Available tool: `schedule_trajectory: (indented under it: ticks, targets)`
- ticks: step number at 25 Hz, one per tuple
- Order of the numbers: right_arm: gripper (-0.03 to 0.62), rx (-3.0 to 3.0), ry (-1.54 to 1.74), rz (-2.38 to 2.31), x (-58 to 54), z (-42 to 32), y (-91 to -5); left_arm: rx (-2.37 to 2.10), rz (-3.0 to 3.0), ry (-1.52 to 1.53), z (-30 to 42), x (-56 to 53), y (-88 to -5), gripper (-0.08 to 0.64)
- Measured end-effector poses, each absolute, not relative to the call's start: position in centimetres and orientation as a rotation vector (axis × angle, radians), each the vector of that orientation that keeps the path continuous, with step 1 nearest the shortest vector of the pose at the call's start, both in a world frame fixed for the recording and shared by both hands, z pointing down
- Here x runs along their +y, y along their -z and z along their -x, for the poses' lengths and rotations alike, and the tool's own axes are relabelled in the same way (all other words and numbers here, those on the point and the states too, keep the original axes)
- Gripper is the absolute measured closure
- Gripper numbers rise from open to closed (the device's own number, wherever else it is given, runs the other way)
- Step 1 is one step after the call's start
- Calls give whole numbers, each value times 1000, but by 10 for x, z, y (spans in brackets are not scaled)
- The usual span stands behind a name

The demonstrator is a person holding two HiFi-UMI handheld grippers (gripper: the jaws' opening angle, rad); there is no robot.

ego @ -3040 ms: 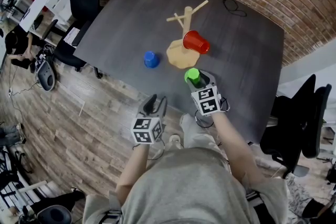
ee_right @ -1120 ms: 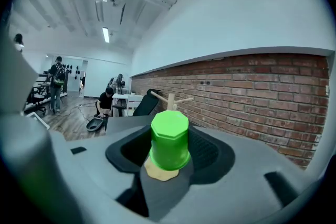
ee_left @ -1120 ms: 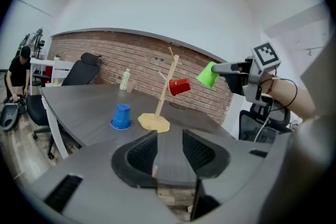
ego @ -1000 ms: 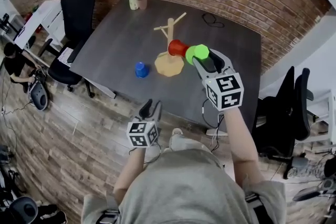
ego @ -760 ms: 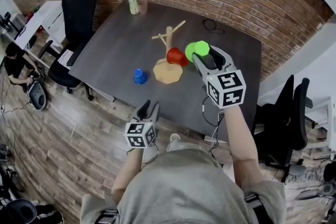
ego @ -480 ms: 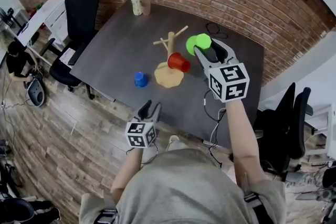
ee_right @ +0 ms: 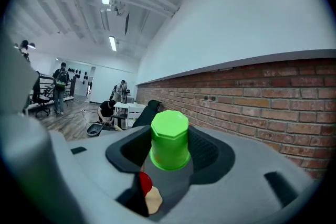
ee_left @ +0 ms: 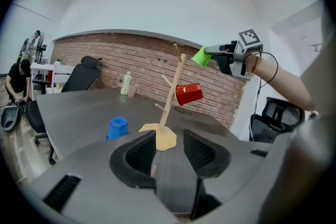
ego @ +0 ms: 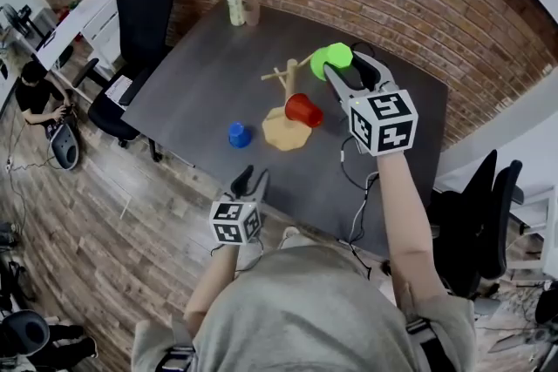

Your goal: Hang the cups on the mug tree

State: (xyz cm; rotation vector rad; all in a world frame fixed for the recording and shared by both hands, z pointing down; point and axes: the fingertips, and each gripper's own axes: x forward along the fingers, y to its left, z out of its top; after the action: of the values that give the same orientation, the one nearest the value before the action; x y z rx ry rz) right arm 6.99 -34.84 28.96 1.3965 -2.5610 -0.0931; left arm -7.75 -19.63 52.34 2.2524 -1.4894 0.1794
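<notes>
One cup has changed place. Over the worktop, just beside the mug tree upper peg tip, is now the green cup, lifted from the near edge and gripped by the right tongs; hanging looks approx. next. The red cup already hangs, the blue cup waits. The left tongs, w/ nothing between, have just been opening slightly.

I logged a grey short-sleeved shirt. The left gripper and right gripper were dark, each with a black-and-white marker cube.
</notes>
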Motion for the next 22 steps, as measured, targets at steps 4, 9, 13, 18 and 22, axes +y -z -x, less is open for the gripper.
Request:
schedule_trajectory:
  ticks: [4, 9, 13, 18, 22]
  targets:
    - [374, -2568, 73, -1389, -361, -68, -291, -1491, -2255, -186, 75, -199, -523, 403]
    - [374, -2570, 24, -1378, -376, -69, -298, -1501, -2246, -194, 74, -201, -524, 403]
    - [373, -2582, -4, -1374, -384, -68, -302, -1514, -2236, -196, 76, -203, -526, 403]
    - [371, -2634, -55, -1354, -390, -63, -303, -1525, -2224, -203, 76, -207, -529, 403]
    - [370, -2677, -105, -1332, -394, -60, -304, -1528, -2225, -207, 75, -211, -531, 403]
